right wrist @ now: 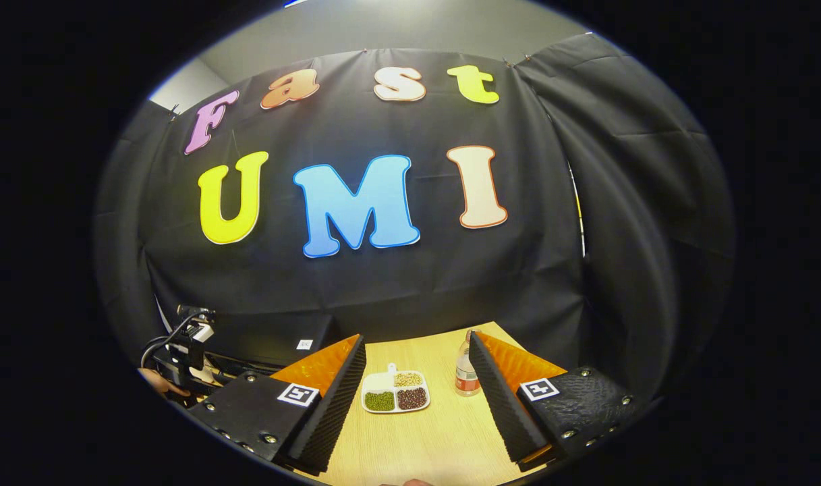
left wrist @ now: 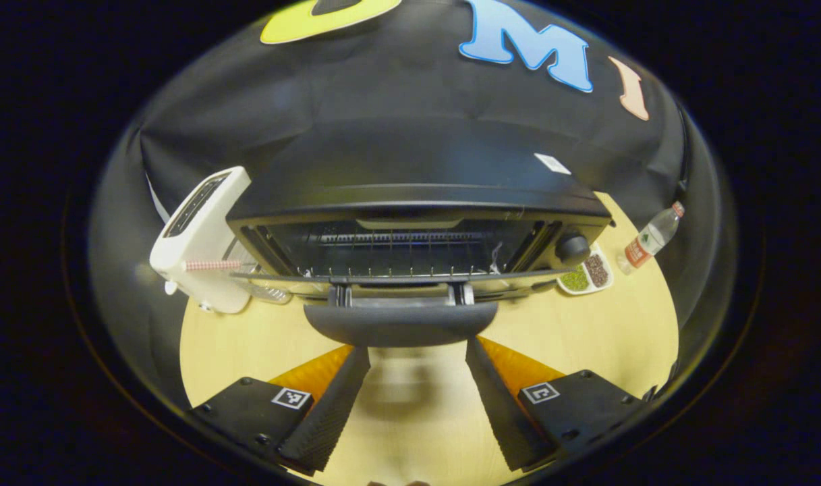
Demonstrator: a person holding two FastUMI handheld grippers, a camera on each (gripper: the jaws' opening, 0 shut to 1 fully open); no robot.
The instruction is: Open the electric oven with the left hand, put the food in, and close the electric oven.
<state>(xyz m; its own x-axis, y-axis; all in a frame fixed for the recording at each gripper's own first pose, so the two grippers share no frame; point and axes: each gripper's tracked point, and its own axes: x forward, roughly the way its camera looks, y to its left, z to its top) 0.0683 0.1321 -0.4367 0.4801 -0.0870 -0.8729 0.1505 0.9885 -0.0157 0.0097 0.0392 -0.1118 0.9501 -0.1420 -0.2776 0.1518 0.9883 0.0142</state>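
Left gripper (left wrist: 417, 398) fingers spread apart, nothing between them, sitting at 6 o'clock just short of the oven door handle (left wrist: 401, 322). Oven (left wrist: 417, 229) dead ahead at 12, its door (left wrist: 397, 277) already swung down near flat, rack (left wrist: 400, 237) and cavity visible over the top edge. Handle is close to the fingertips but not clamped; can't tell if it touches.

Step in hand, my read: opening is about done, food goes in next. To do it well: back the left gripper straight off toward 6 so it clears the door path, don't bump the handle and bounce the door up. Bring the food in level over the door edge, land it on the rack mid-cavity, not on the door itself. Then close by lifting under the handle, slow at the end.

Right gripper (right wrist: 417, 398) fingers also wide apart, empty, pointing at the sectioned dish (right wrist: 395, 393) of beans at 12 on the table (right wrist: 437, 445), bottle (right wrist: 465, 372) at 1.

View differences: right gripper view has dish straight ahead between its fingers, plus the other gripper's rig and a hand at 9, oven top behind. Left gripper view has the open cavity, white toaster (left wrist: 201, 236) at 10, dish and bottle pushed off at 2 to 3 beside the oven knob (left wrist: 572, 247).
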